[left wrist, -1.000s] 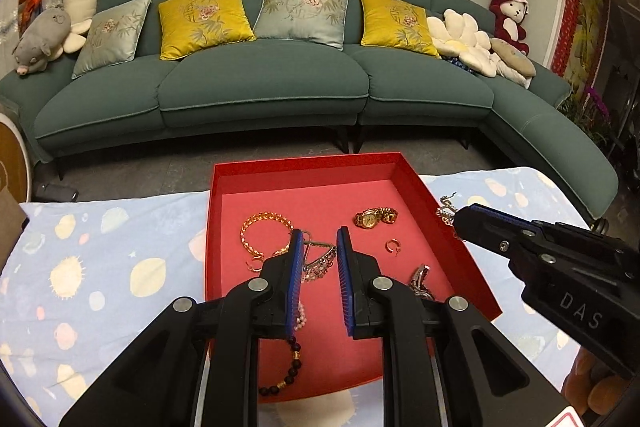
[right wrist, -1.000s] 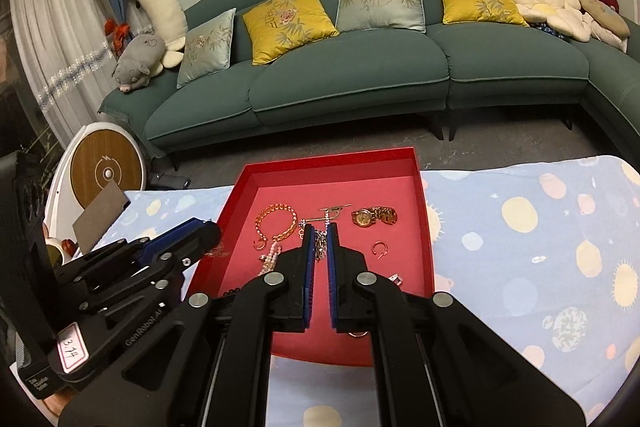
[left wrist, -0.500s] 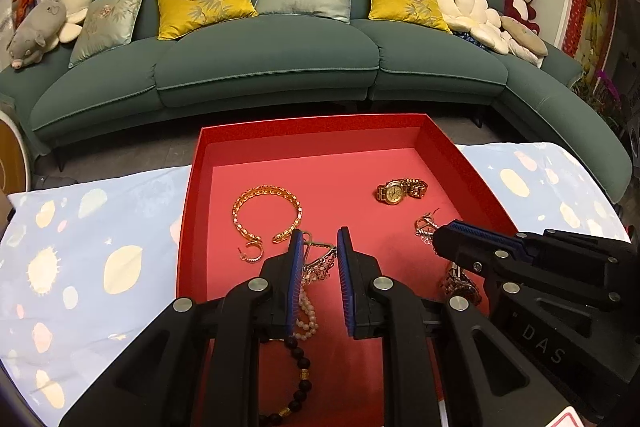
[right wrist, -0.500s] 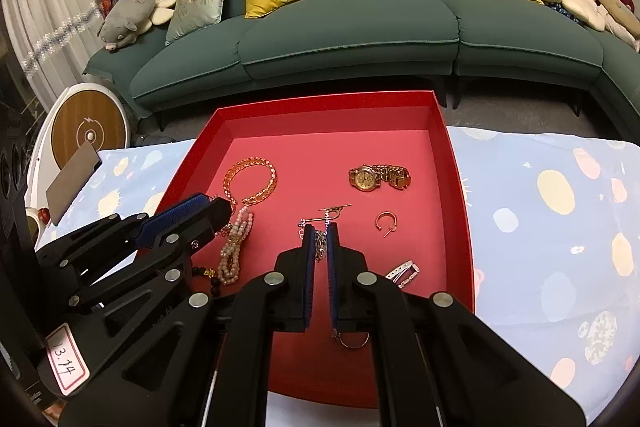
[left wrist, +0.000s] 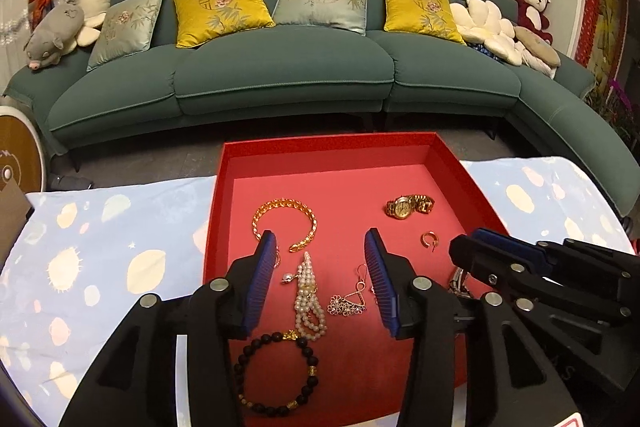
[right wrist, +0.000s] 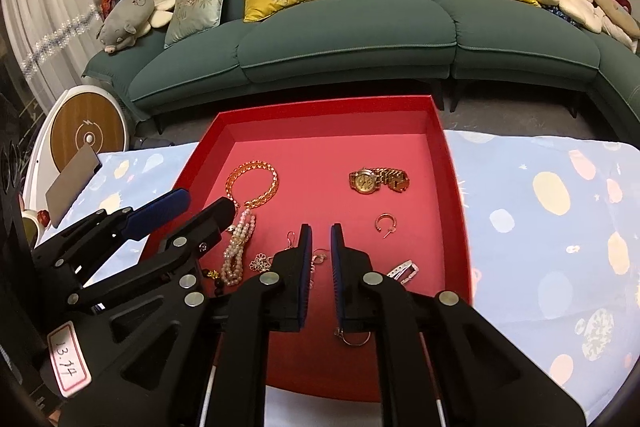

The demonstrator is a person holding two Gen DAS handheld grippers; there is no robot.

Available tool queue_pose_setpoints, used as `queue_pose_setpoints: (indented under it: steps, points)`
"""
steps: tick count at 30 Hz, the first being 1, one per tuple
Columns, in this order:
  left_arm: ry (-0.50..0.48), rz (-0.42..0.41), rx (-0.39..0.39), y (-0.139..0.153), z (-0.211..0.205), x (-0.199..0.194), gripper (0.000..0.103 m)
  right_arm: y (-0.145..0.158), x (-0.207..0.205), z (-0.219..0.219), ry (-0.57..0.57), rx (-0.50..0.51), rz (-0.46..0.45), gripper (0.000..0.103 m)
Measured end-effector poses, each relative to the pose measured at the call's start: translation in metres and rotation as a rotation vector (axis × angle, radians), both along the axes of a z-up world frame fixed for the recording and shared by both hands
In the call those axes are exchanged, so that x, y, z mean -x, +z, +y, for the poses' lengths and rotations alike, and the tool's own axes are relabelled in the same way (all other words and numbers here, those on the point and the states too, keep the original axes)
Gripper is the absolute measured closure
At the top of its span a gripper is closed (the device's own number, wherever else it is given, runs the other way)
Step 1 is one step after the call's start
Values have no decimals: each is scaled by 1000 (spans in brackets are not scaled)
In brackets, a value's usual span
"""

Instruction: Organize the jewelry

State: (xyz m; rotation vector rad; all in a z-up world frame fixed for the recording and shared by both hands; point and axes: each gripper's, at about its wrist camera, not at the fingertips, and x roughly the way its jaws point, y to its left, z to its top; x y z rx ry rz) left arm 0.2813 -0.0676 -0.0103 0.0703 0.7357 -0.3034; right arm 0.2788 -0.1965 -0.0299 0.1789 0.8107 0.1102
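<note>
A red tray point(left wrist: 472, 187) point(right wrist: 454, 187) on the table holds the jewelry. My left gripper point(left wrist: 320, 255) point(right wrist: 208, 201) hovers low over it, jaws opening. A pearl strand point(left wrist: 307, 299) point(right wrist: 238, 251) and a silver flower earring point(left wrist: 347, 303) lie between its fingers, untouched. A black bead bracelet point(left wrist: 276, 371) lies nearer, a gold chain bracelet point(left wrist: 284, 223) point(right wrist: 252, 183) farther. My right gripper point(right wrist: 319, 239) point(left wrist: 464, 243) is low over the tray's right half, jaws just parting. A thin earring point(right wrist: 318, 259) shows through the narrow gap. Beyond lie a gold watch point(right wrist: 378, 179) and a hoop earring point(right wrist: 386, 223).
A silver clip point(right wrist: 404, 271) and a ring point(right wrist: 354, 337) lie by my right fingers. The table wears a pale blue spotted cloth point(right wrist: 540, 227). A green sofa point(left wrist: 280, 79) with cushions stands behind. A round wooden disc point(right wrist: 88, 135) leans at the left.
My left jaws have spread wide apart over the pearl strand. The right gripper sank lower into the tray, and its jaws have parted a little.
</note>
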Motion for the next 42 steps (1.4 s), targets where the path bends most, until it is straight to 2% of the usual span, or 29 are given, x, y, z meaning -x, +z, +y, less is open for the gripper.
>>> queue_pose_setpoints:
  steps: [2, 3, 7, 8, 10, 12, 16, 20, 25, 28, 37, 42]
  points:
    - [9, -10, 40, 19, 7, 6, 56, 17, 12, -4, -10, -3, -38, 73]
    - [22, -22, 57, 29, 10, 10, 55, 26, 19, -7, -17, -10, -61, 70]
    - [62, -85, 103, 73, 25, 38, 49, 66, 50, -20, -68, -72, -147, 68]
    - [67, -103, 105, 82, 30, 46, 49, 74, 59, -24, -83, -92, -169, 63]
    - [80, -138, 93, 94, 39, 67, 47, 84, 77, -29, -101, -104, -187, 58]
    - [99, -159, 76, 98, 47, 87, 46, 89, 94, -32, -116, -99, -200, 58]
    - [99, -133, 61, 91, 60, 120, 46, 86, 126, -40, -113, -105, -177, 57]
    - [102, -72, 50, 76, 69, 142, 46, 83, 151, -45, -119, -102, -167, 57]
    - [103, -60, 26, 65, 67, 162, 46, 82, 175, -37, -111, -36, -178, 57]
    - [95, -50, 21, 59, 63, 168, 46, 79, 187, -30, -105, -21, -183, 51]
    - [83, -31, 13, 49, 57, 172, 46, 63, 194, -13, -65, 41, -153, 51]
    - [95, -8, 4, 42, 56, 165, 46, 54, 188, -15, -77, 34, -129, 51]
